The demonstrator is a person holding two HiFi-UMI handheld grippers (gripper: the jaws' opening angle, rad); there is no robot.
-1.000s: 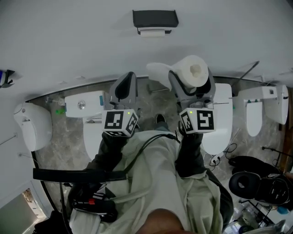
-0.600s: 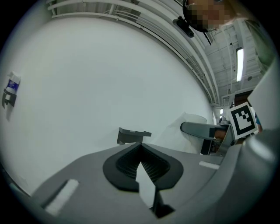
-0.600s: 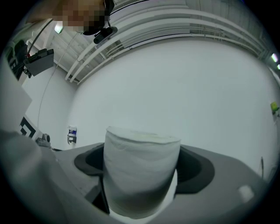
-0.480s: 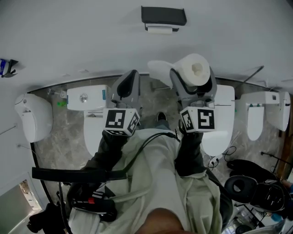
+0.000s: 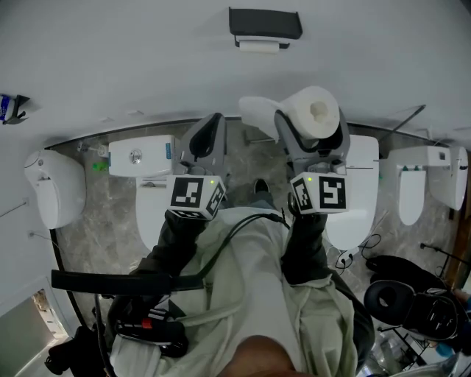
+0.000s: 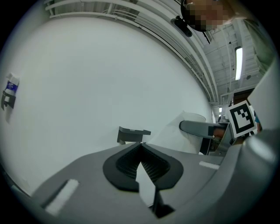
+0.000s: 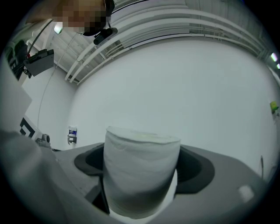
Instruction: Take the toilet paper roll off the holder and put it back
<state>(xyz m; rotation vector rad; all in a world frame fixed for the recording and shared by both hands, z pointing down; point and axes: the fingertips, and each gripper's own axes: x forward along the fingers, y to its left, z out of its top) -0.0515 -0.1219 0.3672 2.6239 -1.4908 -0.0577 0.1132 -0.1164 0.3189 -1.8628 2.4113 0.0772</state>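
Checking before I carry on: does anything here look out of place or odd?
The toilet paper roll is off the wall holder, clamped in the right tongs. A loose sheet trails from it toward the left, unwound. Nothing else stands out.

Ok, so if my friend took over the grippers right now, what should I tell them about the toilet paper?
Left gripper: jaws together, nothing in them, held up beside the right one.
Right gripper: shut on the toilet paper roll. The roll stands on end, with a loose tail of paper trailing off to its left.
Holder: black, on the white wall ahead, beyond both grippers. No full roll is on it; only a small white bit shows under it.
Done: the roll is off the holder.
Left: carry the roll to the holder, fit it back on, then let go.
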